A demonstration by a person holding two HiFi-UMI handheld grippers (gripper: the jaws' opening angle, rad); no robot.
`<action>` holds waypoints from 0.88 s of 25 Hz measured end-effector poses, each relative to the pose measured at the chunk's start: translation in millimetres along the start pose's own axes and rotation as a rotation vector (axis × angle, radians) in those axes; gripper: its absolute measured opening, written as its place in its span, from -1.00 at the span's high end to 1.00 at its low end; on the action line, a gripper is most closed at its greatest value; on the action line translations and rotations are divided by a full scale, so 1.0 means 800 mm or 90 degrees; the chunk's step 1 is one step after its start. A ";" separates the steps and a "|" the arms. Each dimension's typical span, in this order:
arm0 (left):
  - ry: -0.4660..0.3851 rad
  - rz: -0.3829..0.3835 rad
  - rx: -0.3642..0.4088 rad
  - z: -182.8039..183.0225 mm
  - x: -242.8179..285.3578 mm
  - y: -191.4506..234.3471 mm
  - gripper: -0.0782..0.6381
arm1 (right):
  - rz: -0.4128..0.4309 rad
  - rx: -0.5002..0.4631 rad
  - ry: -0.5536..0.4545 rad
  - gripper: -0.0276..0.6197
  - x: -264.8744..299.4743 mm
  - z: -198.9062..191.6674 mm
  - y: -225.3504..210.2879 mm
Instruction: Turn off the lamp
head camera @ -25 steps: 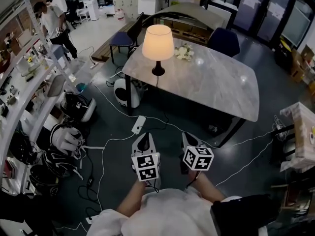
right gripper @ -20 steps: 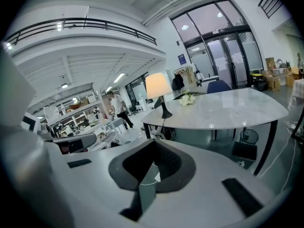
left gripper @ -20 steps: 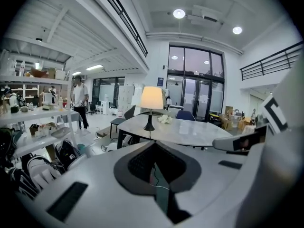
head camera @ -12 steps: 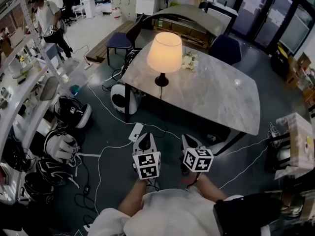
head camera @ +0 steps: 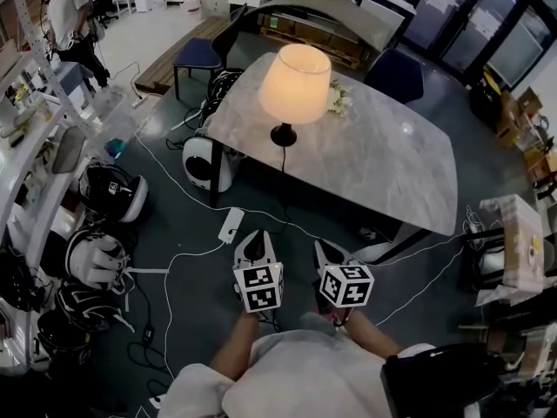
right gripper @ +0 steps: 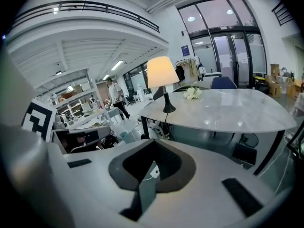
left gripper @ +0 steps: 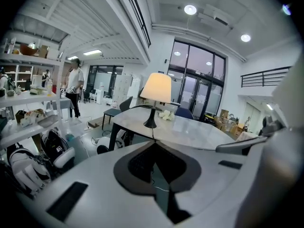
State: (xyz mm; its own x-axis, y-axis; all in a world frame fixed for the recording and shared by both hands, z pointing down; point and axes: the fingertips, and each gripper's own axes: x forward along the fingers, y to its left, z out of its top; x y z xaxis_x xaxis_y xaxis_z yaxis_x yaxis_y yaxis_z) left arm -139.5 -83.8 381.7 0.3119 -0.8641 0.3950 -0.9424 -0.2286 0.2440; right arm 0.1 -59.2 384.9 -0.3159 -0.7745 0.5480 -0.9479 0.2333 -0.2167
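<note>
The one lit lamp (head camera: 295,84), on the bench (head camera: 392,155) near its left edge beside what seemed flowers (head camera: 339,101), had drawn nearer than a second ago. The two tools, left tool (head camera: 253,240) and right tool (head camera: 324,252), had jaws together, empty.

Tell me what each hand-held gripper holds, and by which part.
Nothing: the left hand-held gripper and right hand-held gripper are shut and empty; the lamp stands untouched on the table.

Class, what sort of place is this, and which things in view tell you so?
Probably a lab or workshop-style office: crowded shelving, cables trailing across the floor, and a marble-topped table with a lit lamp.
</note>
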 end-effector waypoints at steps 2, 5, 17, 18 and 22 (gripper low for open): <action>0.006 -0.001 -0.009 -0.006 0.004 0.003 0.79 | -0.007 0.004 0.007 0.92 0.003 -0.006 -0.005; 0.023 0.006 -0.014 -0.019 0.009 0.011 0.79 | 0.002 0.021 0.007 0.92 0.007 -0.010 -0.003; 0.051 0.022 0.019 -0.036 0.045 0.012 0.79 | 0.039 0.093 0.001 0.92 0.048 -0.017 -0.032; 0.055 0.022 0.024 -0.040 0.051 0.011 0.79 | 0.039 0.100 0.002 0.92 0.055 -0.019 -0.038; 0.070 0.015 0.017 -0.057 0.081 -0.001 0.79 | 0.040 0.138 0.012 0.92 0.081 -0.030 -0.066</action>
State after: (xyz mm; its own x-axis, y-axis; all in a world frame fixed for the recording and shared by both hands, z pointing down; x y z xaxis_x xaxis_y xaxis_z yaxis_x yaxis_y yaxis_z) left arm -113.3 -119.2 447.5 0.3002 -0.8152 0.4953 -0.9519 -0.2228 0.2103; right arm 29.1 -107.5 451.1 -0.3774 -0.7504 0.5426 -0.8960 0.1478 -0.4188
